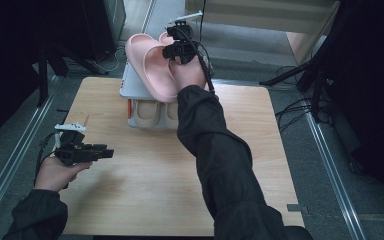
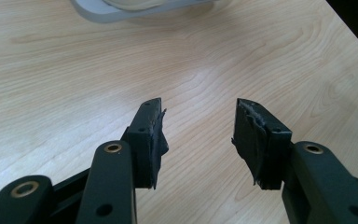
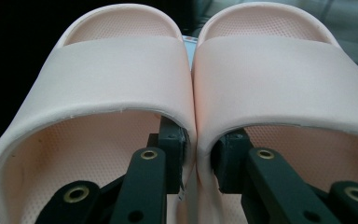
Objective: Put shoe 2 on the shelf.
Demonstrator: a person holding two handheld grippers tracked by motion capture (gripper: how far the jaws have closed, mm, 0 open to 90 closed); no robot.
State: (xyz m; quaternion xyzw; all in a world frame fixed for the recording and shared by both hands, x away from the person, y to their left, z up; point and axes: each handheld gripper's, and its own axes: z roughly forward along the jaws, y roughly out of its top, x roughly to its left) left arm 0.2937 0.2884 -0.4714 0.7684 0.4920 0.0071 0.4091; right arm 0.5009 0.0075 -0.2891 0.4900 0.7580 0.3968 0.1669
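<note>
The right claw (image 3: pixel 196 163) grips a pair of soft pink foam slippers (image 1: pixel 152 65) by their touching inner walls, one jaw inside each slipper, just under the wide straps. The slippers rest on top of a pale grey two-tier plastic rack (image 1: pixel 130 90) at the far edge of the light wooden worktop (image 1: pixel 145 180). The left claw (image 2: pixel 198 140) hovers open and empty over bare wood, well apart from the rack, nearer the person.
</note>
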